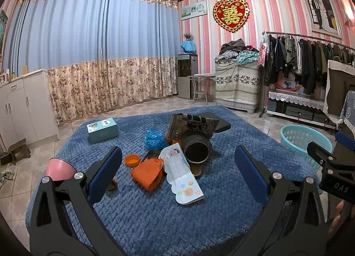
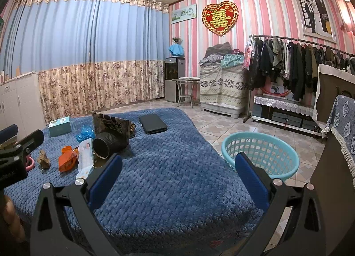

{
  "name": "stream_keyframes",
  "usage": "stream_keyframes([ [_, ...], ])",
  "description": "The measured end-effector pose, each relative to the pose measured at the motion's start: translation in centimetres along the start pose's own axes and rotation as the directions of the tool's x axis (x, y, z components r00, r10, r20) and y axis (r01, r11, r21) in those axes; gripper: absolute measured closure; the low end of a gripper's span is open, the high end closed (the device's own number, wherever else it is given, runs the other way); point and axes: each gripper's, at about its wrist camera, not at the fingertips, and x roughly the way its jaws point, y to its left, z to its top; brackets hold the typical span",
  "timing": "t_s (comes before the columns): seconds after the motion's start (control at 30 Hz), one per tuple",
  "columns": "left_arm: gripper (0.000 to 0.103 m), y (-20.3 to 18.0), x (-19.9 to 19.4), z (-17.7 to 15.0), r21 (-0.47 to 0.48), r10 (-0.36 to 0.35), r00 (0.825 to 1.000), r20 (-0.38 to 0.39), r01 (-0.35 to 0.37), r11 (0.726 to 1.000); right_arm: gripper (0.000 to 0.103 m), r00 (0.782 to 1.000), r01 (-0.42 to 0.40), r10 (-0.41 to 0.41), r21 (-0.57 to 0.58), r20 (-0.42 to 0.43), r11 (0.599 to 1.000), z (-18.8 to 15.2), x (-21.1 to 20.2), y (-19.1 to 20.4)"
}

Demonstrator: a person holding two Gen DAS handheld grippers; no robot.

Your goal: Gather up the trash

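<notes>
Both grippers empty, jaws wide: left gripper hovers near the litter, likely lining up on the orange wrapper mid-blanket; right gripper waits beside the turquoise basket, presumably the bin, on the floor right.

Each hand-held gripper has black arms, blue pads, silver screws.

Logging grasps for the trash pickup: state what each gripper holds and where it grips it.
Nothing is held. The left gripper and right gripper are both open and empty above the blue blanket.
</notes>
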Motion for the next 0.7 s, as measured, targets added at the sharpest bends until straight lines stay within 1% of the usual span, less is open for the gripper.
stream_keyframes([
  [0.7,0.005,-0.06,-0.01,-0.04,0.004,0.001,1.000,0.001,-0.001,1.000,0.004,1.000,0.002,-0.002,0.000,0.000,1.000,0.07,-0.10,-0.18],
])
